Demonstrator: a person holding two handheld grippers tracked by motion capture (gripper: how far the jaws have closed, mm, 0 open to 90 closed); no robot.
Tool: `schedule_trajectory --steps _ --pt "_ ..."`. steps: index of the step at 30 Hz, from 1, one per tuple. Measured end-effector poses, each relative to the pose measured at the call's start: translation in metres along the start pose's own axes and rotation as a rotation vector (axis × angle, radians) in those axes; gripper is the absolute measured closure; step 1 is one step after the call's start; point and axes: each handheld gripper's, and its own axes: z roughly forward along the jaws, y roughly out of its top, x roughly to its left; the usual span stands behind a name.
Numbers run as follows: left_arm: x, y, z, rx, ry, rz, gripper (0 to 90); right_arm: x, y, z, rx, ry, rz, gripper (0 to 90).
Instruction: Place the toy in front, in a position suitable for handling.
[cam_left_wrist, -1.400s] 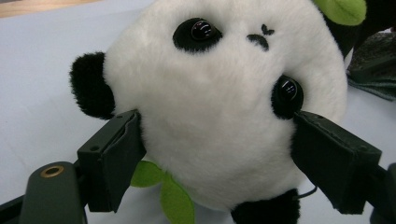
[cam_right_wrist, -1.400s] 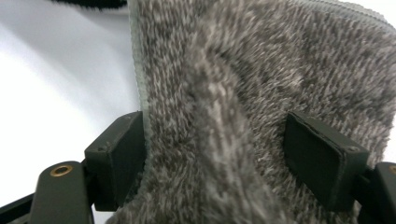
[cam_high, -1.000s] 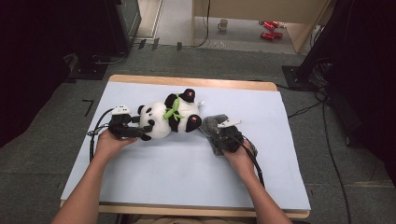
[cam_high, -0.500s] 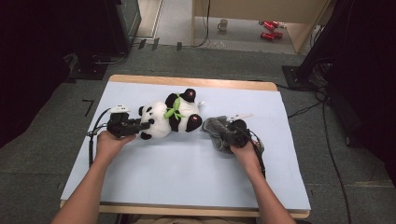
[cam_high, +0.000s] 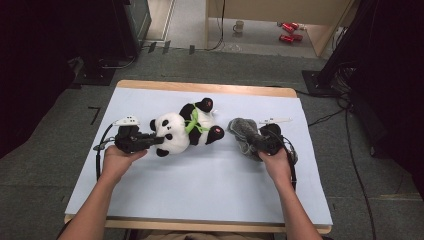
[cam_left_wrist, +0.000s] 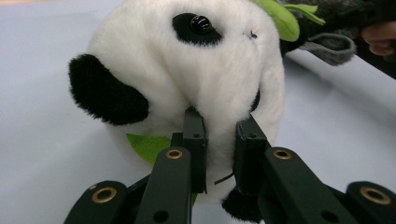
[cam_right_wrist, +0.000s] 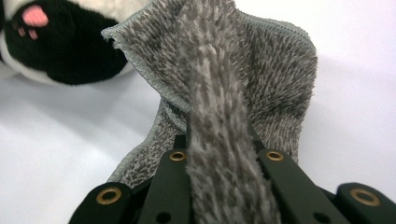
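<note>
Lying on the pale blue mat (cam_high: 200, 185) near its middle, the plush panda (cam_high: 182, 131) serves as the landmark for all positions given here. The left gripper (cam_high: 150, 140) meets the panda at its head end, on the side away from the grey cloth (cam_high: 243, 134). In the left gripper view the two black jaws have just been closing and now pinch a fold of white fur on the panda's head (cam_left_wrist: 187, 70); the fingers (cam_left_wrist: 195, 135) press into the plush from either side, with the fold of fur squeezed narrow between them. A black ear (cam_left_wrist: 105, 95) sits to one side of the pinch and a black eye patch (cam_left_wrist: 198, 28) above it. A green leaf-shaped collar (cam_high: 192, 124) crosses the panda's body.

The grey cloth lies just beside the panda's foot end, opposite the head. The right gripper (cam_high: 260, 142) holds it: in the right gripper view the jaws stand close together, clamped on a bunched ridge of the cloth (cam_right_wrist: 219, 116) that rises between the fingers (cam_right_wrist: 175, 163) and spreads out beyond them. The panda's black foot with its pink pad (cam_right_wrist: 35, 16) appears just past the cloth's hemmed edge. The person's left hand (cam_high: 117, 160) and right hand (cam_high: 276, 162) grasp the grippers on the near side of the panda.
</note>
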Motion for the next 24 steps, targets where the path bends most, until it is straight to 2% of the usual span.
schedule_trajectory --steps 3,5,8,10,12,15,18,19,22,24 --pt "-0.007 -0.003 0.001 0.007 0.0 0.001 79.2 0.002 0.002 -0.007 -0.019 0.016 0.008 82.1" --pt "-0.011 -0.005 0.0 0.008 0.005 0.006 79.4 0.007 0.007 -0.013 -0.033 0.023 -0.01 82.1" --pt "-0.014 -0.006 0.001 0.01 0.046 0.026 79.3 0.016 0.016 -0.024 -0.065 0.036 -0.034 82.1" --pt "-0.016 -0.005 0.0 -0.005 0.068 0.03 79.4 0.023 0.024 -0.031 -0.083 0.05 -0.047 82.1" --pt "-0.018 -0.002 -0.003 -0.031 0.067 0.03 80.8 0.03 0.03 -0.034 -0.095 0.065 -0.065 82.0" --pt "-0.023 0.001 -0.007 -0.066 0.038 0.042 83.5 0.036 0.035 -0.037 -0.107 0.078 -0.069 82.0" --pt "-0.025 0.003 -0.012 -0.1 -0.029 0.029 84.5 0.037 0.037 -0.04 -0.118 0.09 -0.061 82.0" --pt "-0.025 0.003 -0.013 -0.109 -0.065 0.02 84.6 0.037 0.037 -0.043 -0.124 0.093 -0.06 82.0" --pt "-0.031 0.004 -0.013 -0.135 -0.111 0.019 84.6 0.037 0.039 -0.056 -0.151 0.1 -0.05 82.0" --pt "-0.038 0.004 -0.007 -0.128 -0.115 0.04 84.3 0.038 0.04 -0.062 -0.162 0.099 -0.052 82.0"
